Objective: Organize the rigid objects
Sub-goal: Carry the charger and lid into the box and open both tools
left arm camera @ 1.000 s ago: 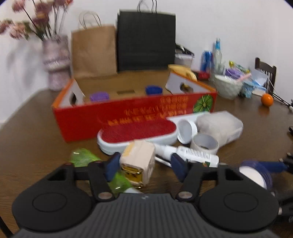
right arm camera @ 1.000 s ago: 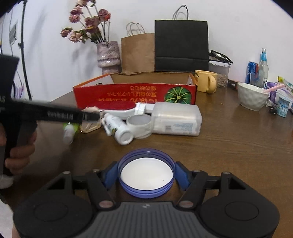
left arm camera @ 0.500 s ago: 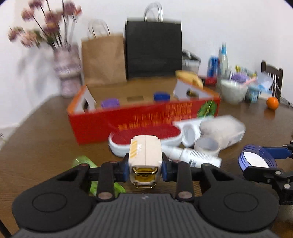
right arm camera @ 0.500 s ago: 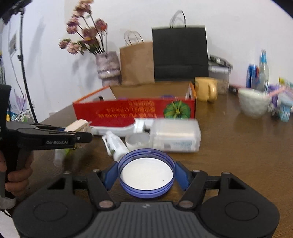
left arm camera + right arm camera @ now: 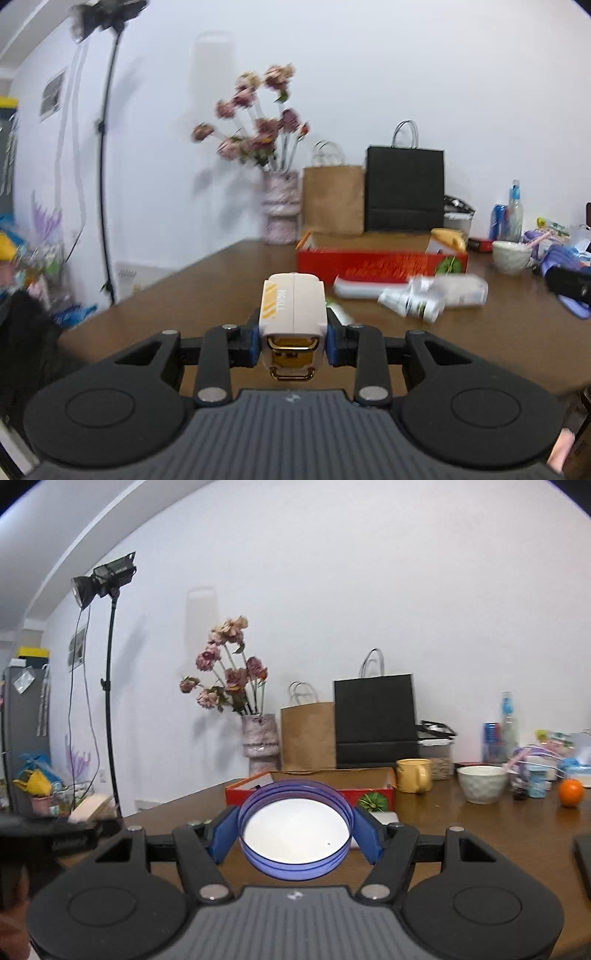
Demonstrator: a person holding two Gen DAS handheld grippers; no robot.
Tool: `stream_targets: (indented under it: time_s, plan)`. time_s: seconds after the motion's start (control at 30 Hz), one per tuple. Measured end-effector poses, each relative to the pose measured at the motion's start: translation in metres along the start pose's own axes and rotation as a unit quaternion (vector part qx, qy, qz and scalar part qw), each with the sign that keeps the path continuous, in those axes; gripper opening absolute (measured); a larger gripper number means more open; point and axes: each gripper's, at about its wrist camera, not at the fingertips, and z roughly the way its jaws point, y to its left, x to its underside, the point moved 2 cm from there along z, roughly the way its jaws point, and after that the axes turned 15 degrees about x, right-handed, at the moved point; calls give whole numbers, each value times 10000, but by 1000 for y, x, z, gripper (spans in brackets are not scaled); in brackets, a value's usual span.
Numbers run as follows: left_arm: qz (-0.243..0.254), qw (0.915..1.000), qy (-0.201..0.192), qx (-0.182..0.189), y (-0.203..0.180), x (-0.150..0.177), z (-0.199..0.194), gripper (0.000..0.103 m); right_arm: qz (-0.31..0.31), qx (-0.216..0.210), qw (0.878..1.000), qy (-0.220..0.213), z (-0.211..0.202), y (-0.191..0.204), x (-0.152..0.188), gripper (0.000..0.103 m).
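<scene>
My left gripper [image 5: 293, 343] is shut on a cream box with gold clasps [image 5: 293, 314] and holds it up above the brown table [image 5: 207, 295]. My right gripper [image 5: 294, 836] is shut on a round blue-rimmed lid with a white inside [image 5: 295, 829], lifted above the table. The open red cardboard box [image 5: 380, 260] stands at the back of the table and shows in the right wrist view [image 5: 373, 777] too. A red-and-white brush [image 5: 360, 290], a white bottle [image 5: 410, 304] and a clear plastic box [image 5: 461, 290] lie before it.
A vase of flowers [image 5: 258, 738], a brown paper bag [image 5: 308, 736] and a black bag [image 5: 375, 720] stand behind the box. A yellow mug [image 5: 413, 775], a white bowl [image 5: 482, 782], an orange [image 5: 570, 792] and bottles crowd the right. A light stand [image 5: 109, 686] is at left.
Both grippers rose and tilted up with their loads; the table items now sit lower and farther. The left gripper closed on the cream box a second ago.
</scene>
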Motion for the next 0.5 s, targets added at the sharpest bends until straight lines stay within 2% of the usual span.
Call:
stream_targets:
  time_s: [0.1, 0.27, 0.5]
  plan:
    - [61, 9997, 18, 232, -1, 6, -17, 32, 220, 81, 9996, 155, -11, -4, 4, 65]
    - [322, 9982, -395, 302, -4, -1, -35, 32, 184, 134, 9997, 26, -27, -1, 0, 66]
    - [202, 9990, -215, 349, -4, 0, -28, 32, -79, 46, 9999, 62, -26, 11, 3, 66]
